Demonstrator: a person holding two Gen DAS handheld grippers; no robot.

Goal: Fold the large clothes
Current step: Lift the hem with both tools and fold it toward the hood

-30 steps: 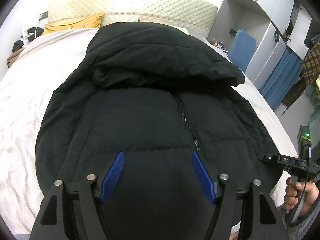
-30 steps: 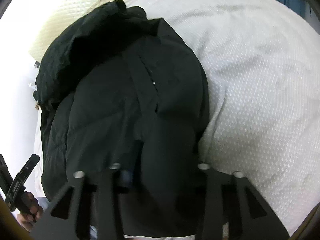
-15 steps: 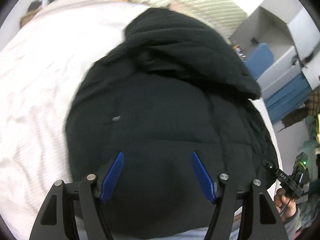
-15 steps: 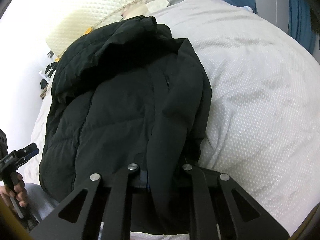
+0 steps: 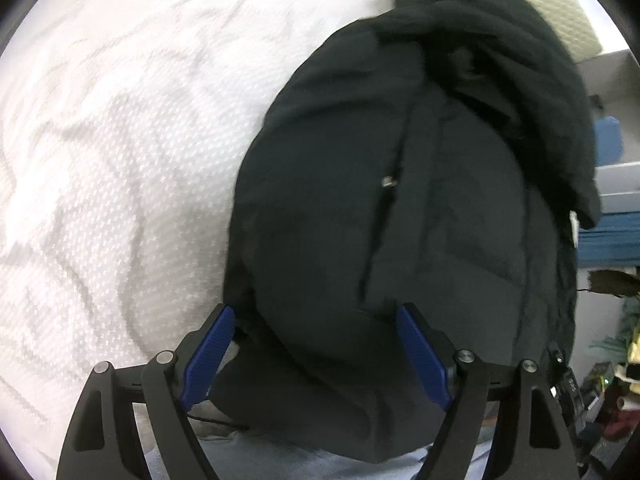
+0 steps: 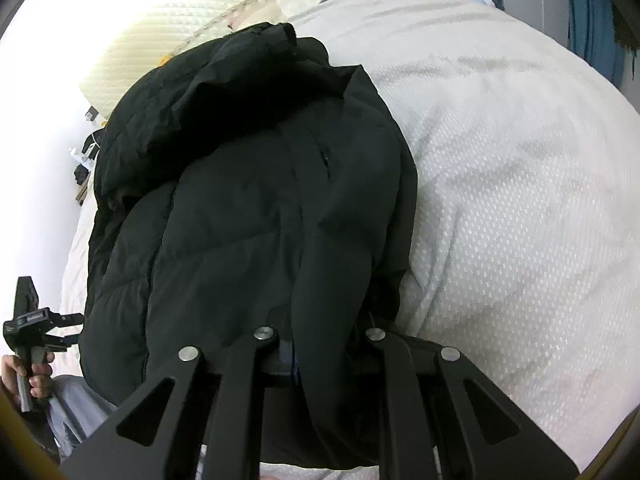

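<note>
A black hooded puffer jacket lies on a white bed, hood at the far end, zip side up. My left gripper is open, its blue pads on either side of the jacket's near left edge, close over the fabric. In the right wrist view the same jacket shows with a fold of sleeve or side panel running down between my right gripper's jaws. The right gripper is shut on that fold; its pads are hidden by the fabric. The left gripper shows at the far left, held in a hand.
White textured bed cover spreads left of the jacket and right of it. A quilted cream headboard stands at the far end. Blue furniture and grey cabinets line the right side. The person's light trousers are at the near edge.
The left gripper has swung left, from over the jacket's middle to its left edge. The right gripper has closed further on the jacket fold and drawn back slightly.
</note>
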